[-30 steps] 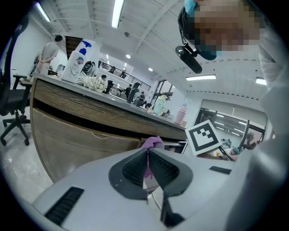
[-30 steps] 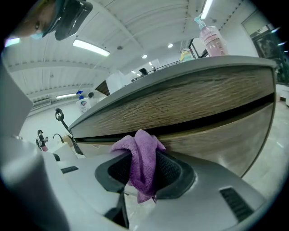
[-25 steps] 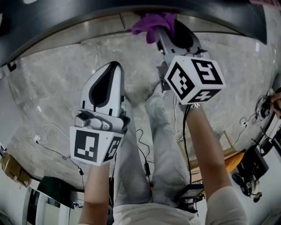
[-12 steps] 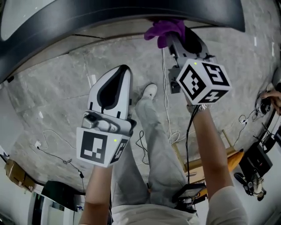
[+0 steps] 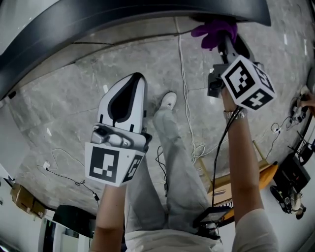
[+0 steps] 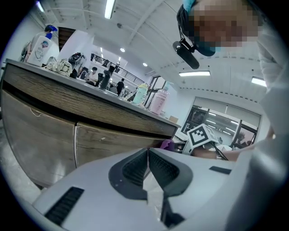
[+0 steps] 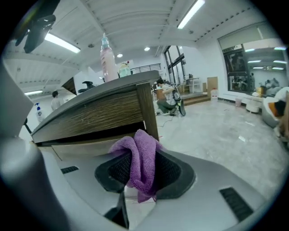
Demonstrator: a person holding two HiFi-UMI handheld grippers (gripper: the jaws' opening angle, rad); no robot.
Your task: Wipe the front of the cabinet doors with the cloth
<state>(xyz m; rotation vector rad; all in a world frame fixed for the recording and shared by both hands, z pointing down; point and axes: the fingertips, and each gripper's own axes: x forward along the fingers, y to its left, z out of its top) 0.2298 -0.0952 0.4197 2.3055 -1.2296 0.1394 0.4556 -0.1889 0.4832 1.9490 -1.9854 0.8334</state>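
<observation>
A purple cloth (image 5: 212, 31) is pinched in my right gripper (image 5: 222, 40), which is shut on it and held up under the dark countertop edge (image 5: 147, 12). In the right gripper view the cloth (image 7: 141, 159) bunches between the jaws, close to the wood-grain cabinet front (image 7: 97, 113) near its end post (image 7: 147, 110). My left gripper (image 5: 134, 82) hangs lower and to the left, shut with nothing in it. In the left gripper view its jaws (image 6: 148, 152) meet, and beyond them stand the cabinet doors (image 6: 43, 135), the cloth (image 6: 166, 144) and the right gripper's marker cube (image 6: 200, 135).
Bottles (image 6: 44, 45) and cups (image 6: 156, 100) stand on the countertop. The person's legs and a white shoe (image 5: 168, 101) are below me on the marble floor. Cables (image 5: 188, 118) trail across it. A wooden stool (image 5: 256, 174) and gear lie at right, boxes (image 5: 17, 194) at lower left.
The right gripper has carried the cloth to the right along the cabinet front. The left gripper has stayed nearly in place.
</observation>
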